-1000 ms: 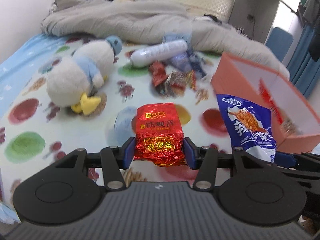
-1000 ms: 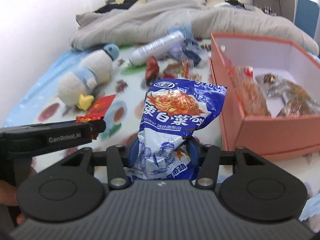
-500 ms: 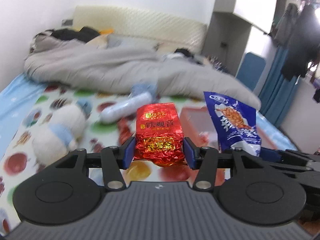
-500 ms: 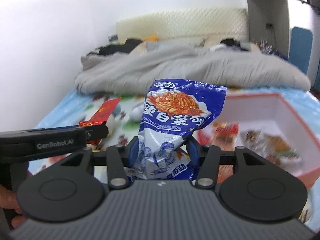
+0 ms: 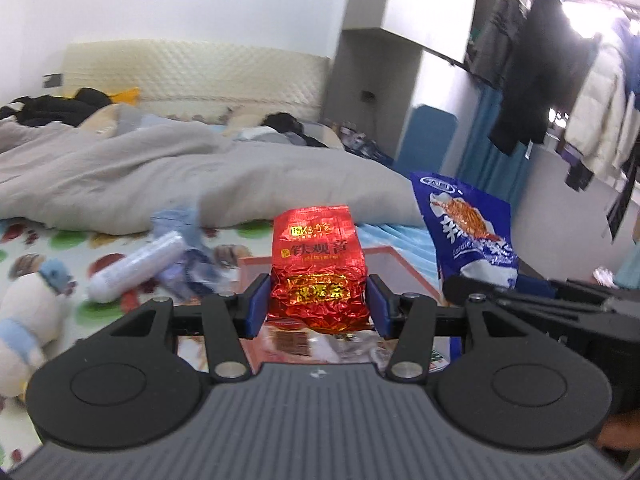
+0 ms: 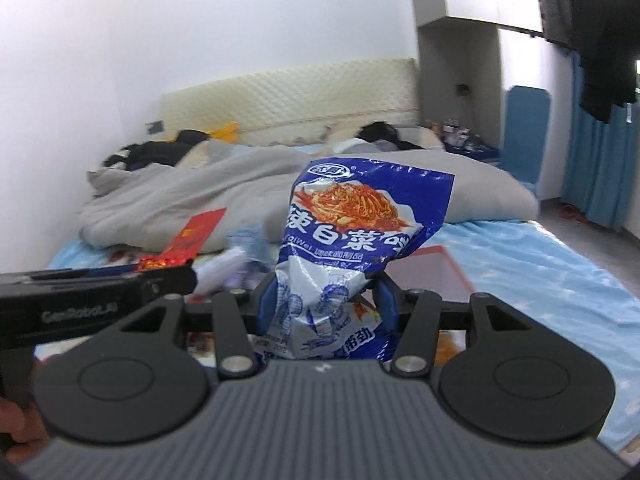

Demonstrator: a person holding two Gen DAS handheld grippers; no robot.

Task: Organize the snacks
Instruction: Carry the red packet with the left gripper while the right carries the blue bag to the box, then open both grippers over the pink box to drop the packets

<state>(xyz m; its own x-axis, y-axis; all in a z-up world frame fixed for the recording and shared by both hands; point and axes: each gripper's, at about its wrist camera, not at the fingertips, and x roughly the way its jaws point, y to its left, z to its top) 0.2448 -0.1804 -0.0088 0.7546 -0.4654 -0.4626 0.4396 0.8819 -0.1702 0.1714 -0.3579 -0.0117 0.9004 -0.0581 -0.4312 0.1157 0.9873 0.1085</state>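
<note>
My left gripper [image 5: 318,308] is shut on a red foil tea packet [image 5: 316,268] and holds it up over the pink box [image 5: 384,254]. My right gripper [image 6: 326,306] is shut on a blue and white snack bag [image 6: 356,240], also held up above the pink box [image 6: 436,272]. The blue bag shows at the right of the left wrist view [image 5: 468,232], and the red packet at the left of the right wrist view [image 6: 188,240]. Snack wrappers lie inside the box below both grippers.
A white cylindrical pack [image 5: 136,266] and loose blue wrappers [image 5: 192,256] lie on the patterned bed sheet. A plush toy [image 5: 28,328] sits at the left. A grey duvet [image 5: 160,176] lies across the bed behind. A blue chair [image 6: 526,136] stands by the wall.
Both grippers have lifted and tilted up with their packets still held, and now sit over the pink box; the views show more of the room and less of the bed.
</note>
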